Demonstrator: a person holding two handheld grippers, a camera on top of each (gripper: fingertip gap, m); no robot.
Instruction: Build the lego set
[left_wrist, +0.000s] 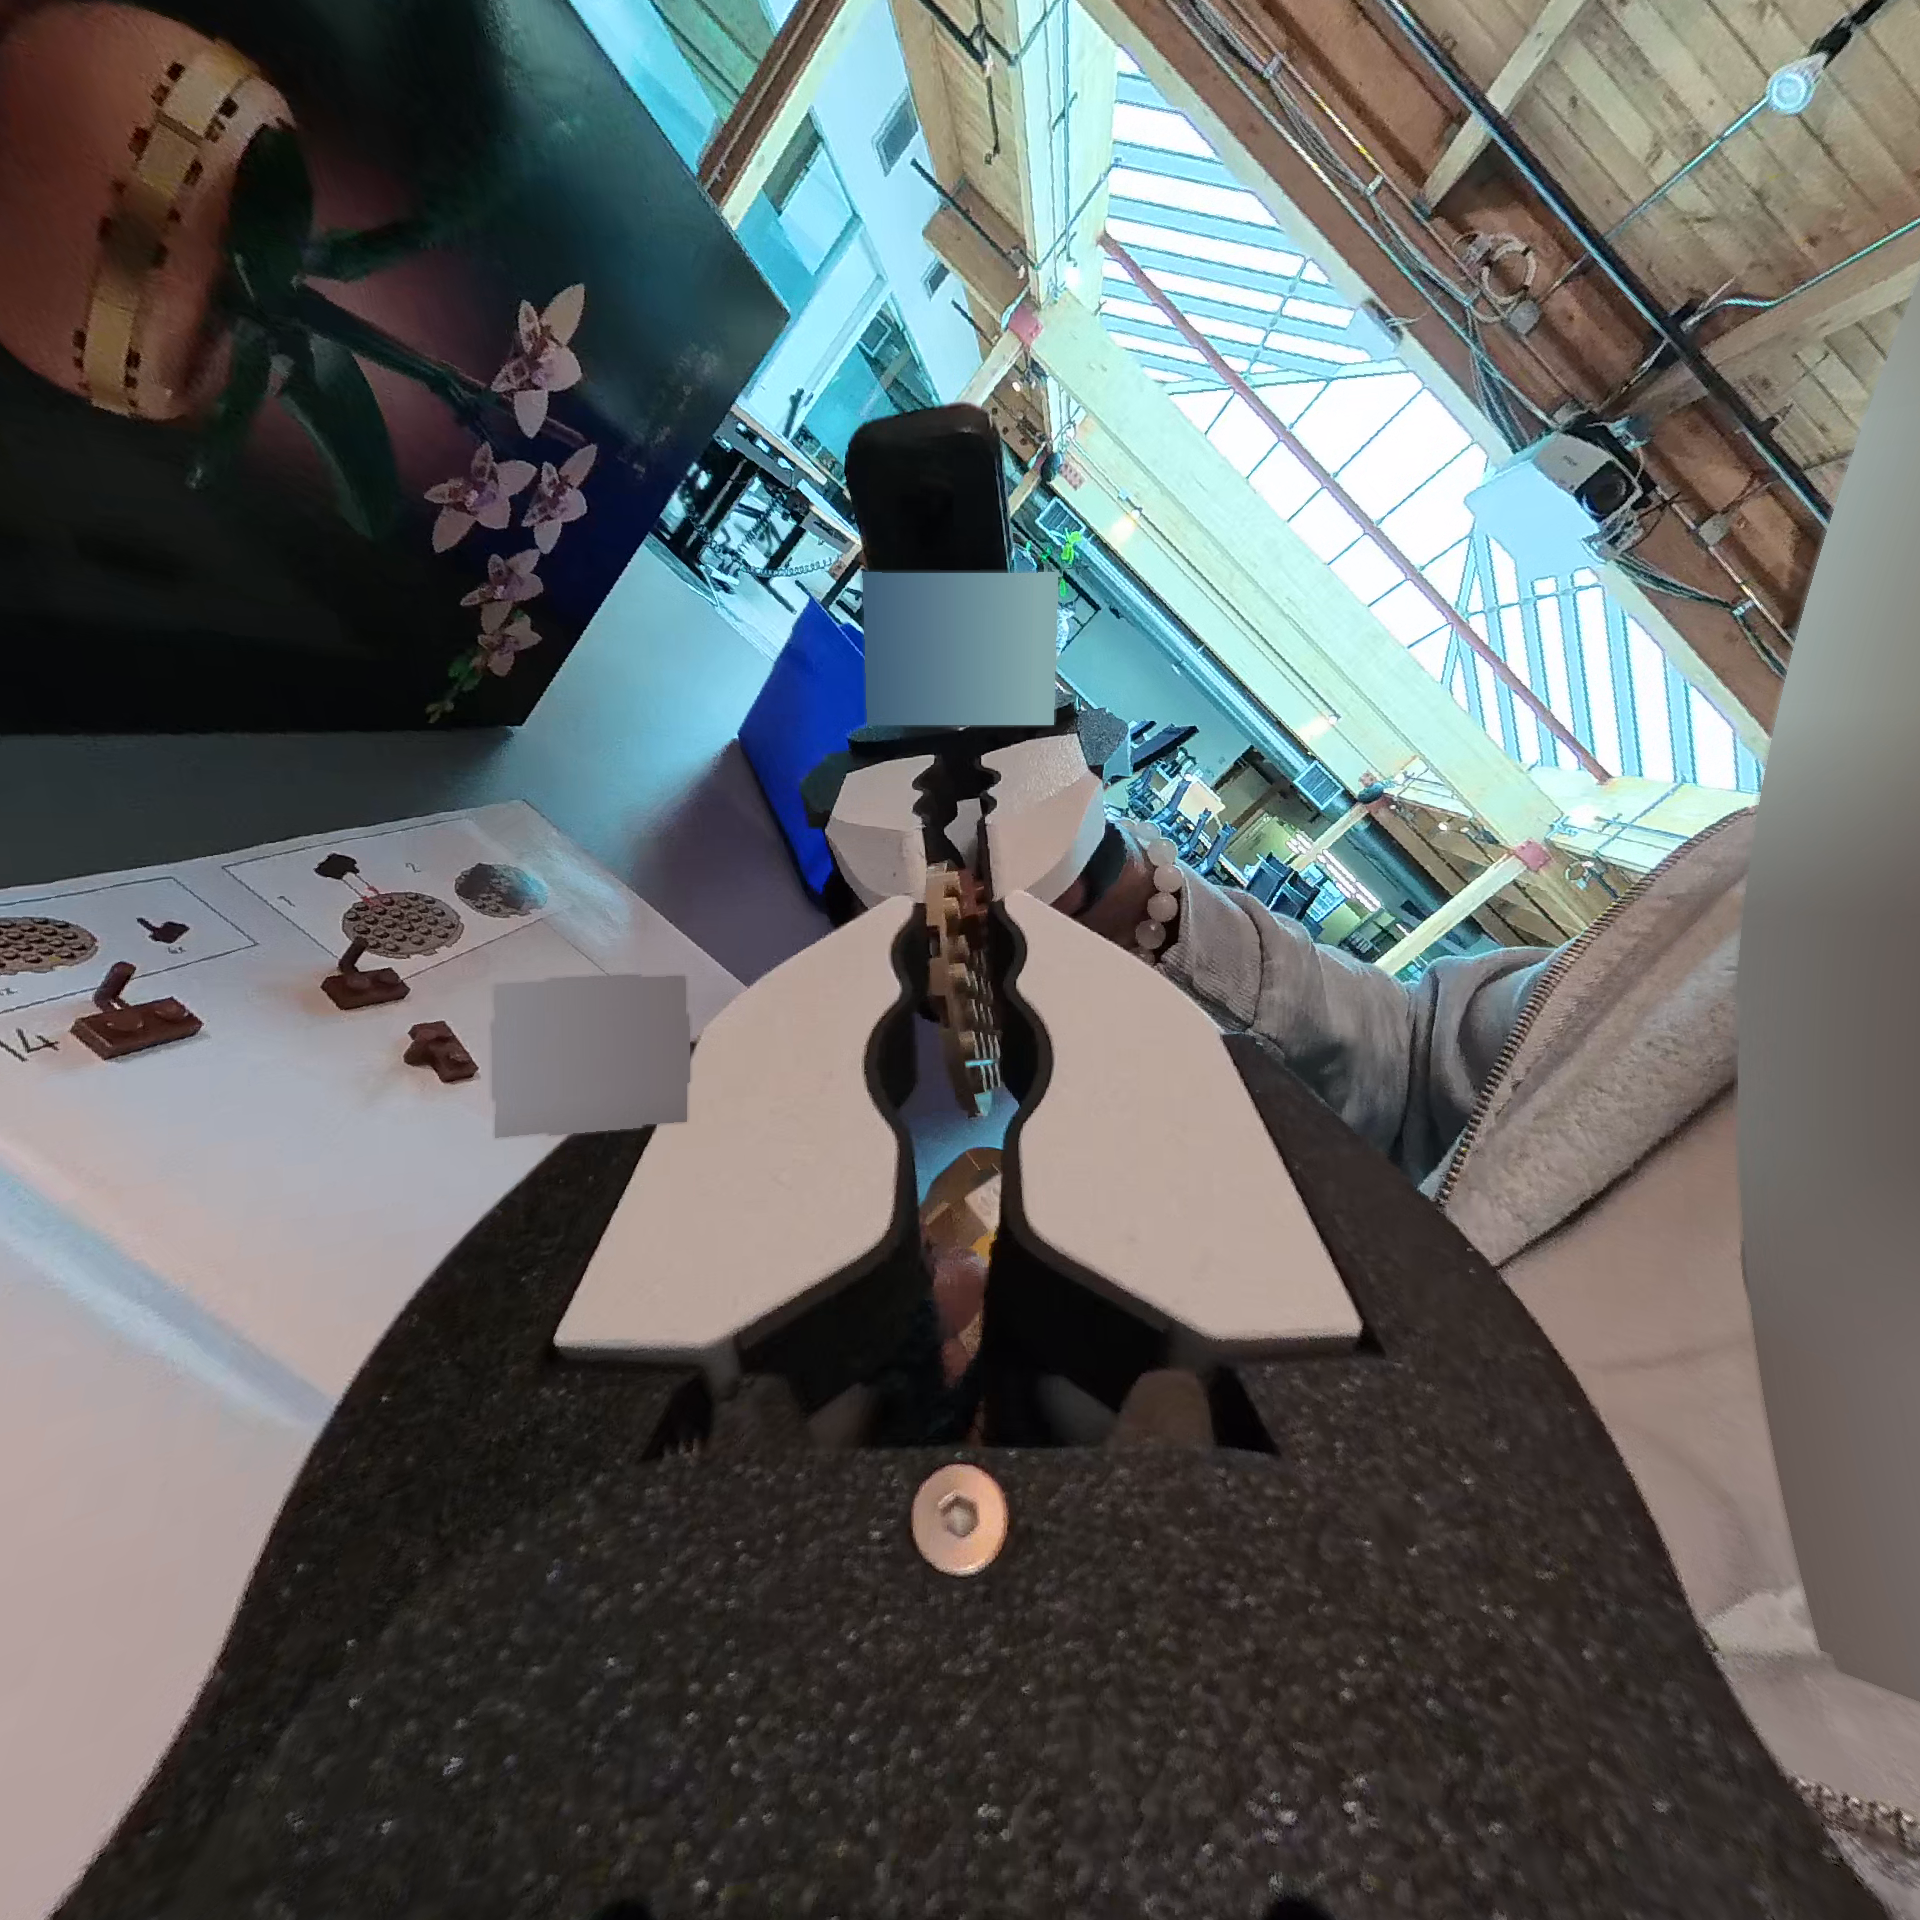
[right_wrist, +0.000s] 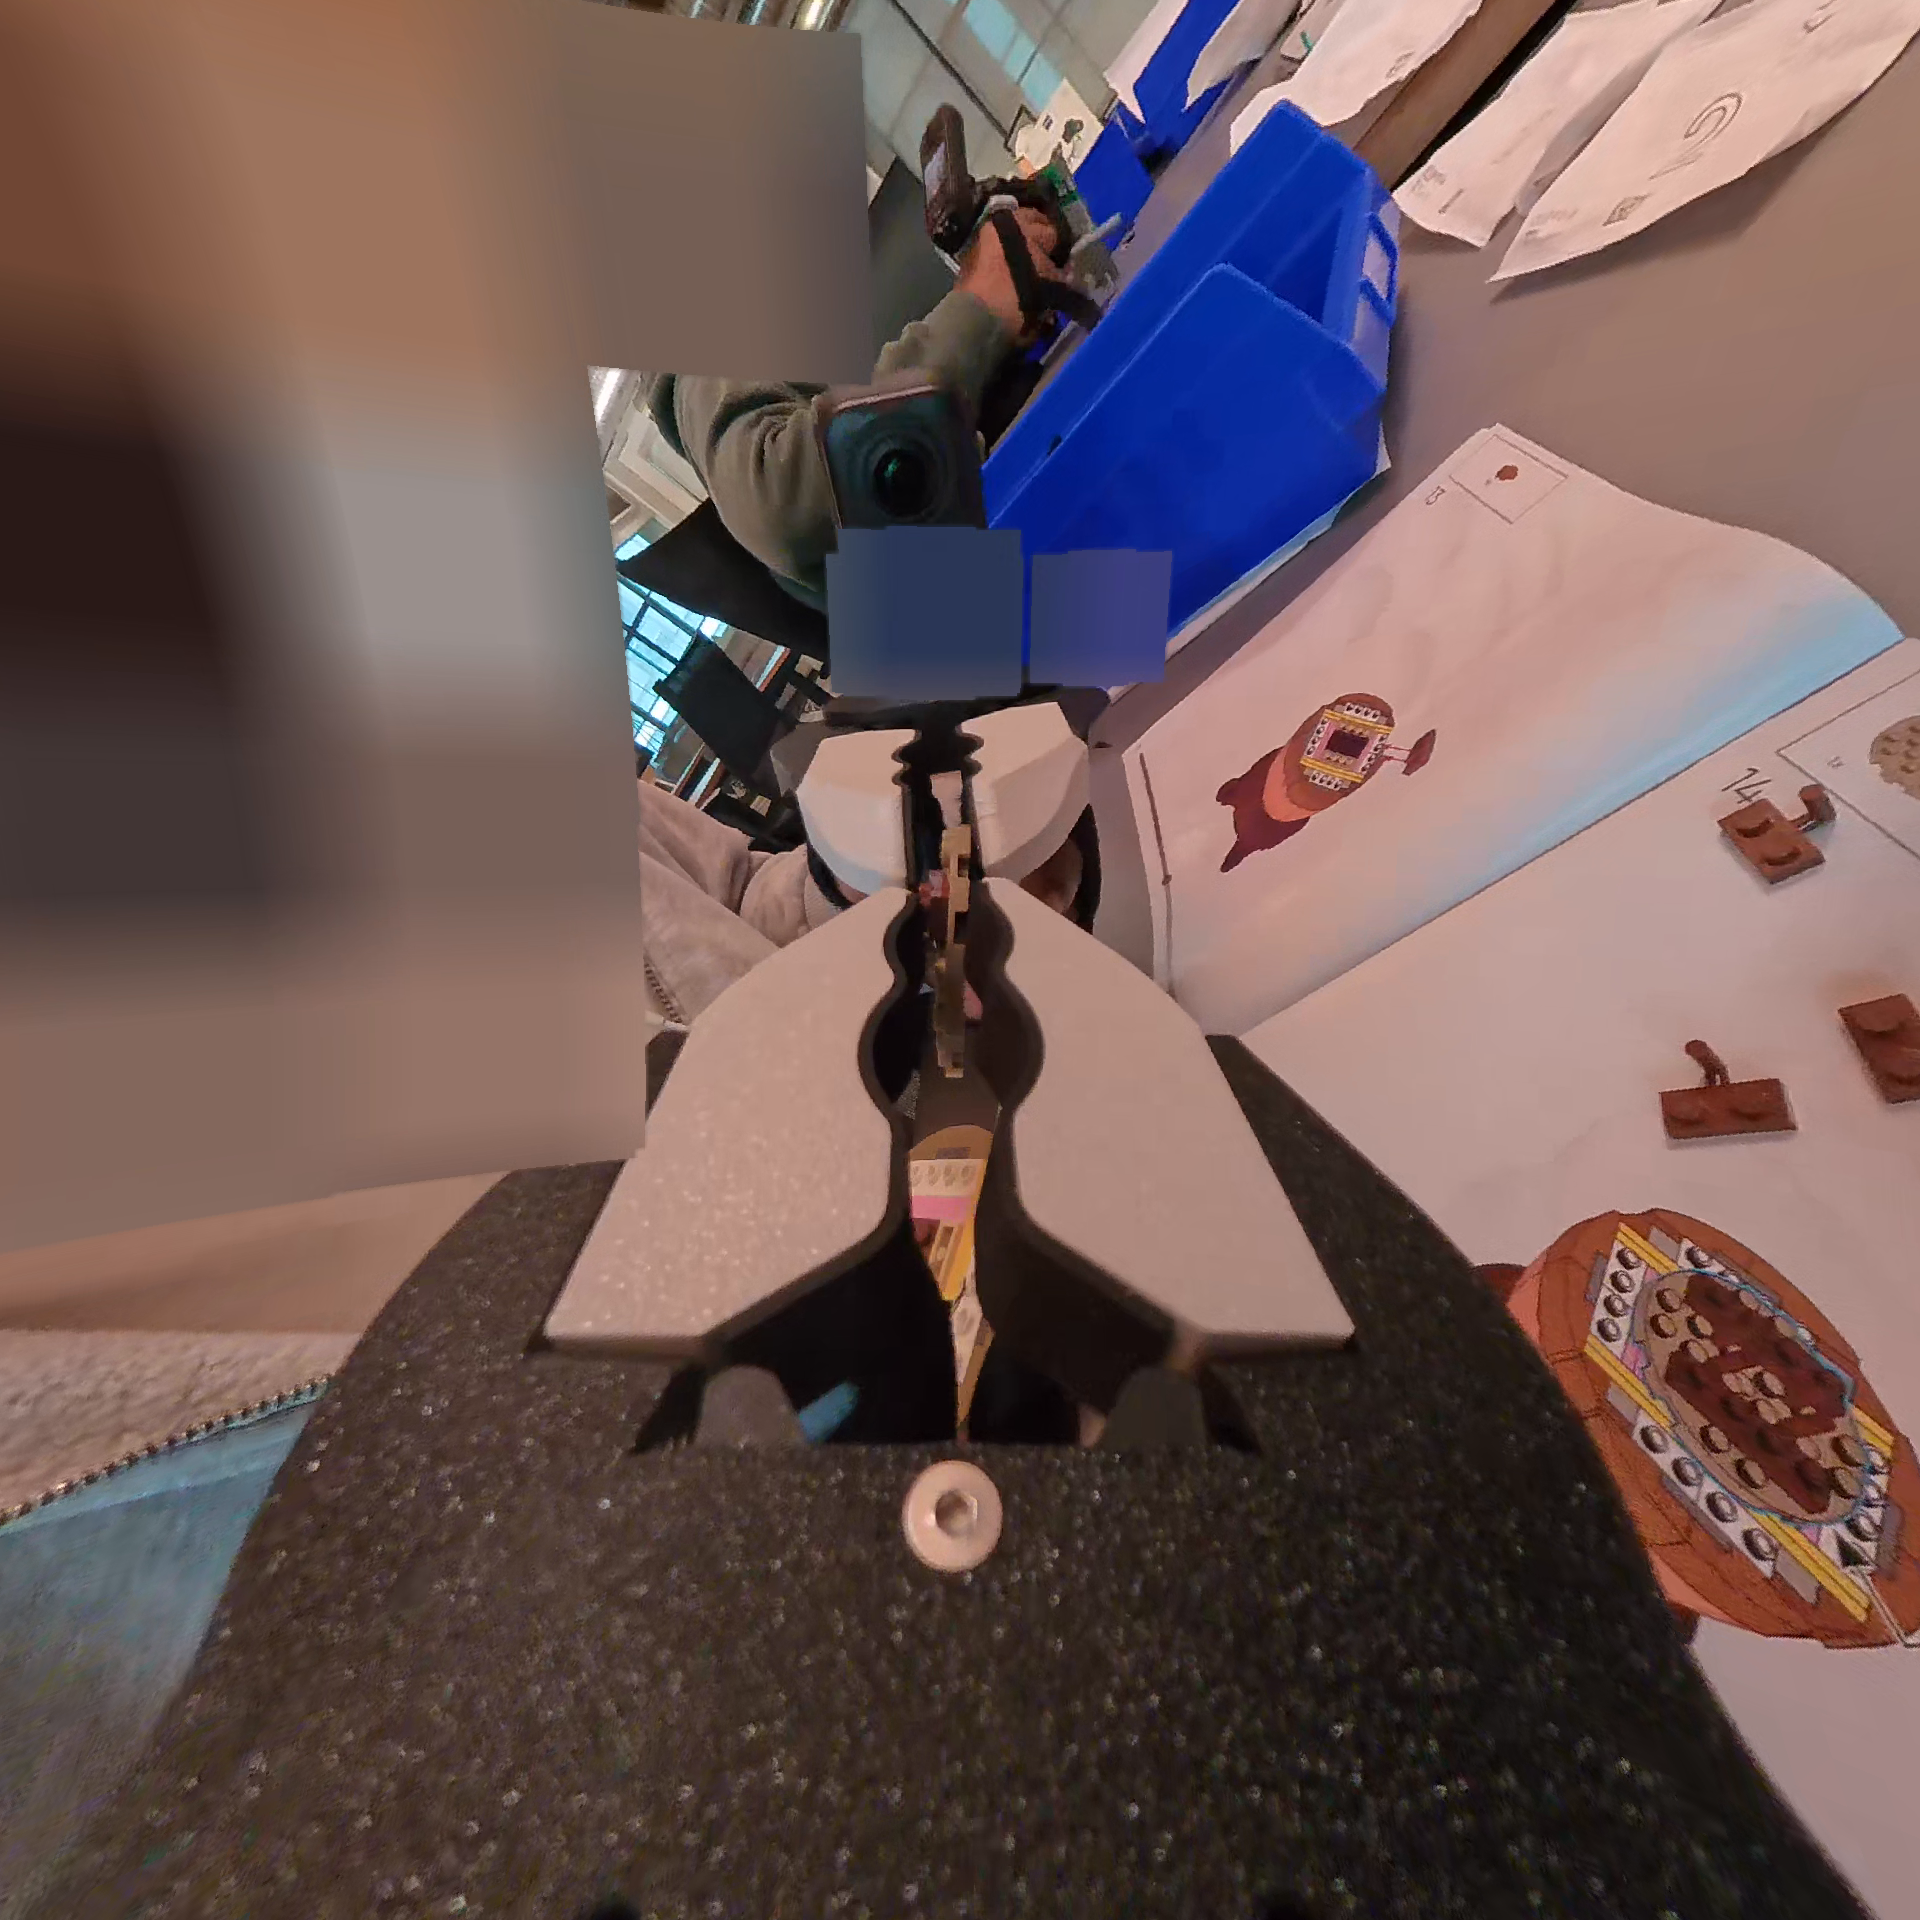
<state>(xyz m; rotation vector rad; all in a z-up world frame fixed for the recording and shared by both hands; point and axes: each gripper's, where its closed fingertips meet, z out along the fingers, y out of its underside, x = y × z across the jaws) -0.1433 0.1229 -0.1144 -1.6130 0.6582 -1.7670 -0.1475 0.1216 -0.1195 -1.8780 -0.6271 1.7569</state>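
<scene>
My two grippers face each other tip to tip in the air. A tan round studded lego plate with brown pieces on it (left_wrist: 964, 997) stands edge-on between them. My left gripper (left_wrist: 961, 912) is shut on the plate. My right gripper (right_wrist: 951, 902) is shut on the same plate (right_wrist: 950, 987) from the opposite side. The right gripper shows in the left wrist view (left_wrist: 954, 847), and the left gripper shows in the right wrist view (right_wrist: 940, 831). A small dark reddish piece (right_wrist: 935, 888) sits at the plate near the tips. Part of the plate is hidden by the fingers.
An open instruction booklet (left_wrist: 260, 1195) lies on the grey table with three small brown hinge plates on it (left_wrist: 135, 1023) (left_wrist: 364, 982) (left_wrist: 442, 1049). The set's dark box (left_wrist: 312, 416) stands behind. Blue bins (right_wrist: 1195, 416) and white paper bags (right_wrist: 1662, 125) lie farther off. Another person's hand holds a device (right_wrist: 997, 239). Only a small space, under 4 cm, lies between the two pairs of fingers.
</scene>
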